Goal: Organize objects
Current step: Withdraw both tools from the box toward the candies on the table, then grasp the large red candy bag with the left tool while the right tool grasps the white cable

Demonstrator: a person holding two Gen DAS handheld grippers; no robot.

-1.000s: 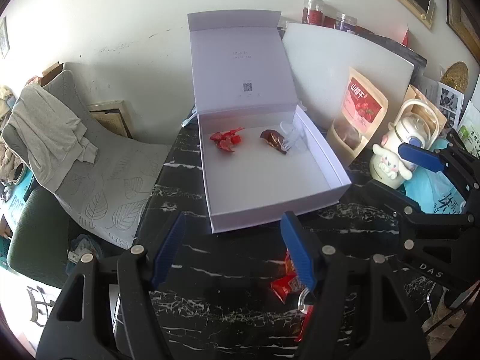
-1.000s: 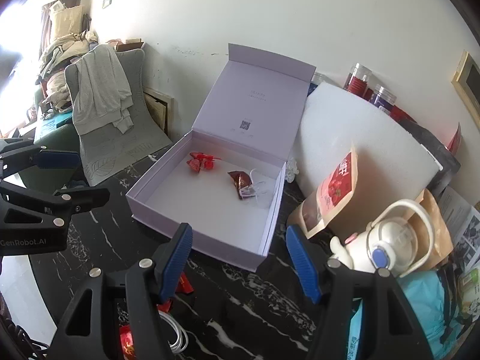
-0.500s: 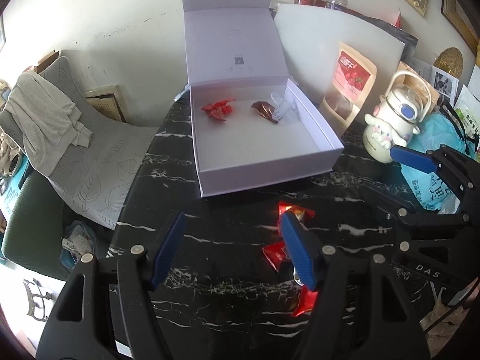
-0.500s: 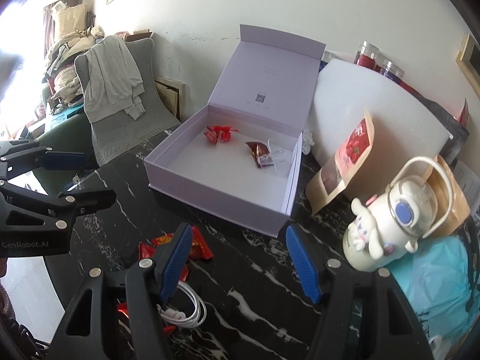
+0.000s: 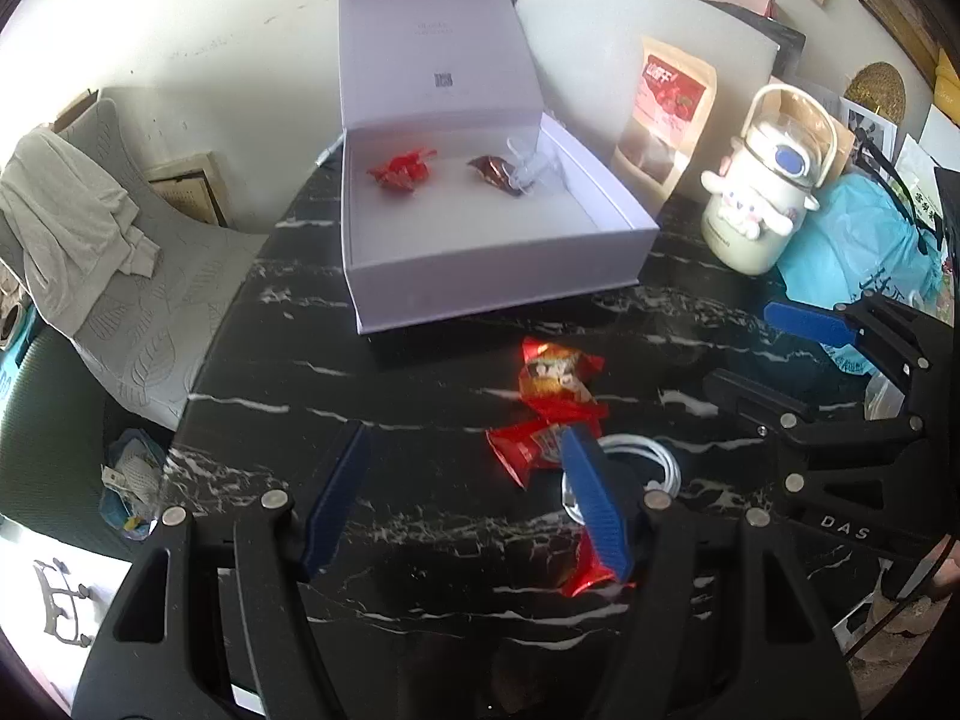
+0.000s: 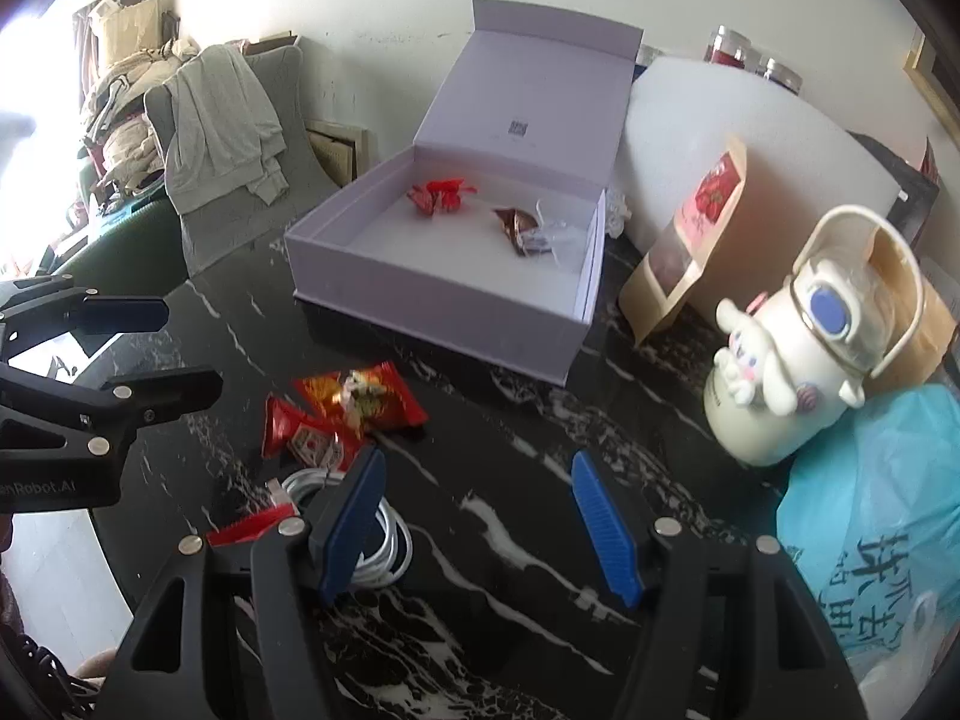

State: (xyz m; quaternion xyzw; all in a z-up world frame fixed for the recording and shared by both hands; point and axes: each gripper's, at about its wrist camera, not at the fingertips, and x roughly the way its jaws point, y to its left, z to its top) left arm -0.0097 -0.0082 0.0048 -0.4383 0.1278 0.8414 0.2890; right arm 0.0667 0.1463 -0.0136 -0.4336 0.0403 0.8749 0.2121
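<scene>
Both our grippers have drawn back from the pale lilac cardboard box (image 5: pixel 480 276), bringing more of the black marble table (image 5: pixel 420 396) into view. Our left gripper (image 5: pixel 468 498) hangs spread and empty, red foil snack packets (image 5: pixel 555 384) and a coiled white cable (image 5: pixel 651 468) just ahead and right of it. Our right gripper (image 6: pixel 480 522), likewise spread, has them at its left. Beyond, the open box holds a red wrapper (image 5: pixel 401 170) and a brown one (image 5: pixel 492 171).
</scene>
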